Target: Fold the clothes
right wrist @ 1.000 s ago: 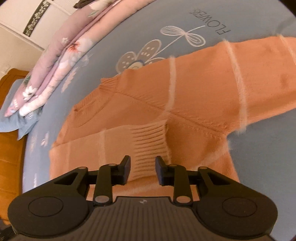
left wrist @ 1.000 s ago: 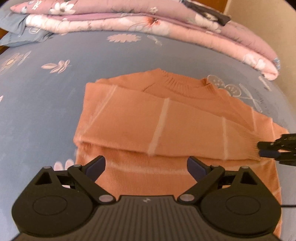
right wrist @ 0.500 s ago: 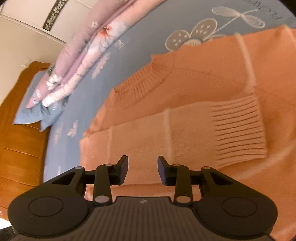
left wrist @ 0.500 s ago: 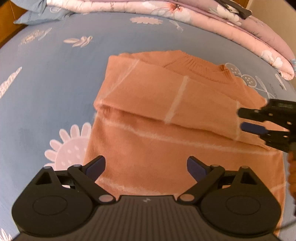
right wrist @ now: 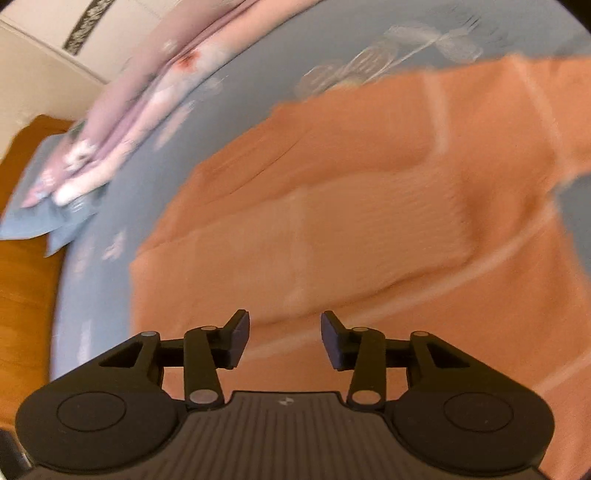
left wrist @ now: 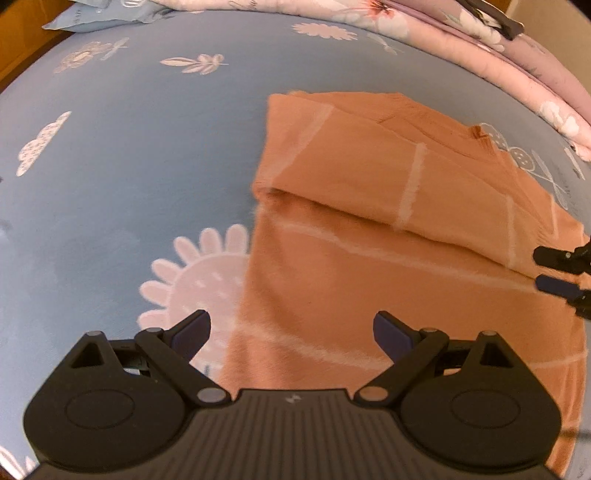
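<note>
Here, the left tongs [left wrist: 291, 330] hang wide apart and empty above the orange sweater [left wrist: 388, 229] — the bed's [left wrist: 129, 147] sunflower print shows only here. The right tongs [right wrist: 284, 339] are opening, nothing between them — their blurred view alone shows the ribbed cuff [right wrist: 436, 214].

A bed [left wrist: 155, 155] in a blue sheet printed with pale flowers, leaves and a cloud carries everything. An orange sweater [left wrist: 369, 266] lies flat on it – one sleeve folded across the chest. Along the far edge sits a folded pink floral quilt [left wrist: 498, 62], with a blue pillow [left wrist: 110, 16] beside it.
</note>
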Demonstrator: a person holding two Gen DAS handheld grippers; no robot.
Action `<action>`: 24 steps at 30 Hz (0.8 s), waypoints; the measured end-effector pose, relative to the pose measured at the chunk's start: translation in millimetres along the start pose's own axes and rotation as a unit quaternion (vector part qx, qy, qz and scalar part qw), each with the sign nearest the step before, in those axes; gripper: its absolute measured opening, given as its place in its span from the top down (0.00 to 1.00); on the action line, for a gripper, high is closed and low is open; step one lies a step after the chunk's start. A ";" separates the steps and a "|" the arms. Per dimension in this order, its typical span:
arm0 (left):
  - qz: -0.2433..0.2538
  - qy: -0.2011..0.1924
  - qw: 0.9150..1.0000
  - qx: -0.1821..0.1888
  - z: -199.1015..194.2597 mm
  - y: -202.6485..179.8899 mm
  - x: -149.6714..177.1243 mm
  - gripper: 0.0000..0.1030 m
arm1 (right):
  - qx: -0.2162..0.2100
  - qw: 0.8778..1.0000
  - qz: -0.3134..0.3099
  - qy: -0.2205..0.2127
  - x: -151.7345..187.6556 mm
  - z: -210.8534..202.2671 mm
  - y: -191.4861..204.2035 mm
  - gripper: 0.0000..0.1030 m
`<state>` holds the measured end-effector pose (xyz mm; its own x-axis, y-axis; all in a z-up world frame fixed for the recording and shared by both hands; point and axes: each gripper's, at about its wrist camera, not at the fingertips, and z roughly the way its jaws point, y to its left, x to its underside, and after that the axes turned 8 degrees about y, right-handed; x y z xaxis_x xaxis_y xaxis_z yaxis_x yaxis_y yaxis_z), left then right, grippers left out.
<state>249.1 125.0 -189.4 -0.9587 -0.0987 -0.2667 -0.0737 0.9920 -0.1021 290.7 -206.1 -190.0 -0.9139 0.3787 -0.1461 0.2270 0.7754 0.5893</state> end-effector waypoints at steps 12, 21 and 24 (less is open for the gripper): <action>0.004 -0.009 0.999 -0.050 -7.8 -50.3 26.6 0.08 | -0.068 0.992 0.026 0.106 69.0 -16.6 -85.1 0.53; 0.088 -0.012 0.995 -0.038 -4.1 -165.2 30.3 0.08 | -0.085 0.982 0.052 0.158 99.6 -69.6 -154.0 0.53; 0.118 -0.019 0.993 -0.019 -5.9 -204.1 24.7 0.08 | -0.086 0.981 0.065 0.163 104.2 -80.9 -170.5 0.53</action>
<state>238.8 -79.5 -169.5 -0.9394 0.1341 -0.3155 0.1405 0.9901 0.0026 129.6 -339.8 -241.4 -0.9462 0.2659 0.1845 0.3147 0.6233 0.7159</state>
